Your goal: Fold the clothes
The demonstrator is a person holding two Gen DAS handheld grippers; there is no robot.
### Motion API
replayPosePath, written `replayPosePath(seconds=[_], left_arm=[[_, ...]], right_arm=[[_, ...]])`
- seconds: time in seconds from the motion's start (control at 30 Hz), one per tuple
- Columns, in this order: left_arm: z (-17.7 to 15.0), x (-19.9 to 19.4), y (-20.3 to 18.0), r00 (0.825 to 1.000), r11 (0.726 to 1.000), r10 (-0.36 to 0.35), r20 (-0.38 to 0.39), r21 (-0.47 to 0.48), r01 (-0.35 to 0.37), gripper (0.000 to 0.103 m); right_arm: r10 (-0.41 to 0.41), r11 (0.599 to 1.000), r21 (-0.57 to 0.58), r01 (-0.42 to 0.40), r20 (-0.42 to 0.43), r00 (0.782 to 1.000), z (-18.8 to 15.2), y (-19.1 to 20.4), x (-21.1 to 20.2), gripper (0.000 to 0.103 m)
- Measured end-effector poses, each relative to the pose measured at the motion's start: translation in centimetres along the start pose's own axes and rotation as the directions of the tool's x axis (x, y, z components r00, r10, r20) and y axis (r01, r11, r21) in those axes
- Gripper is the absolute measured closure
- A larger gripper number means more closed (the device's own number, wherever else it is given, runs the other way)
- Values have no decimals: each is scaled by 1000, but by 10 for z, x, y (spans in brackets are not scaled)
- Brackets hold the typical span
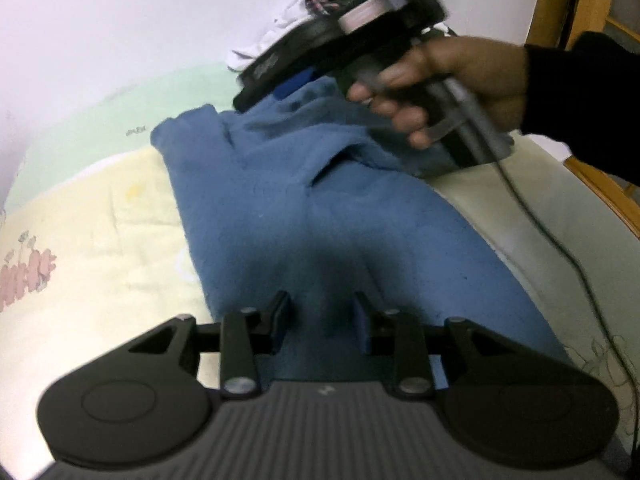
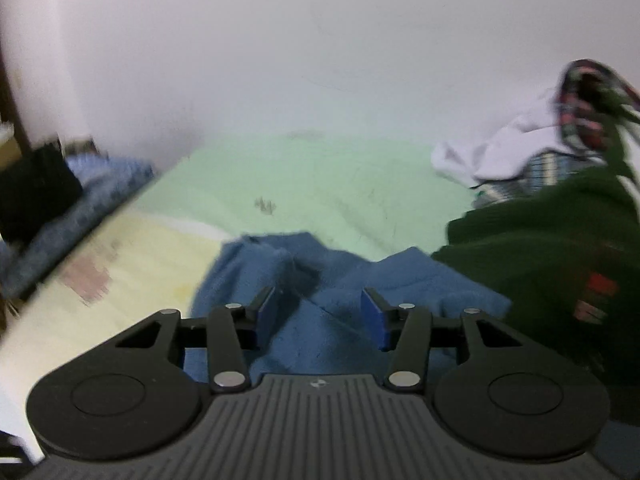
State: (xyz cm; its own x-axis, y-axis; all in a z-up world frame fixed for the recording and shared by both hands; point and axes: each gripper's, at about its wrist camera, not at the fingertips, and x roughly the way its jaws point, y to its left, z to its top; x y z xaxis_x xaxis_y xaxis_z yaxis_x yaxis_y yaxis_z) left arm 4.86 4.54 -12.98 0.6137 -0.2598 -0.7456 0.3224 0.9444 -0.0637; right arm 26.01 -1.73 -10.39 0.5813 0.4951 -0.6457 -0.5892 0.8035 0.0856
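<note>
One blue garment — two grippers, left gripper and right gripper, above it.

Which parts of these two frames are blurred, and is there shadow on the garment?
Left wrist view: the person's hand is motion-smeared, and a dark shadow falls on the blue garment just ahead of the left claw. Right wrist view: the whole scene is soft, the clothes pile streaked.

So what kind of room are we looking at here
Most likely a bedroom. A blue garment lies spread on a bed sheet printed in pale green and yellow, pushed against a plain white wall, with a pile of unfolded clothes waiting beside it.
</note>
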Motion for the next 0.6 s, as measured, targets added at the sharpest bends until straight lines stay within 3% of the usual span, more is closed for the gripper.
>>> replayPosePath(seconds=[0.07, 0.13, 0.17, 0.3, 0.4, 0.53, 0.6], left_arm=[[4, 7, -2, 1000, 1000, 7, -4, -9, -8, 61], [6, 7, 4, 1000, 1000, 1, 3, -25, -1, 58], [7, 7, 7, 1000, 999, 0, 8, -34, 0, 57], [13, 14, 18, 1000, 998, -10, 5, -64, 10, 54], [13, 18, 18, 1000, 999, -6, 8, -51, 6, 53], [11, 14, 12, 1000, 1000, 12, 10, -17, -12, 54], [10, 12, 14, 1000, 1000, 9, 9, -23, -9, 54]], right_arm=[[-11, 998, -60, 8, -53, 999, -6, 6, 15, 53], [-10, 997, -83, 4, -76, 997, -12, 10, 19, 68], [-7, 995, -98, 0, -71, 997, -15, 11, 18, 94], [-8, 993, -117, 7, -6, 1000, -14, 7, 0, 96], [-59, 996, -64, 64, 73, 996, -6, -6, -11, 97], [-154, 982, -112, 151, -10, 988, -22, -9, 14, 97], [-187, 968, -170, 185, 6, 982, -28, -1, 11, 93]])
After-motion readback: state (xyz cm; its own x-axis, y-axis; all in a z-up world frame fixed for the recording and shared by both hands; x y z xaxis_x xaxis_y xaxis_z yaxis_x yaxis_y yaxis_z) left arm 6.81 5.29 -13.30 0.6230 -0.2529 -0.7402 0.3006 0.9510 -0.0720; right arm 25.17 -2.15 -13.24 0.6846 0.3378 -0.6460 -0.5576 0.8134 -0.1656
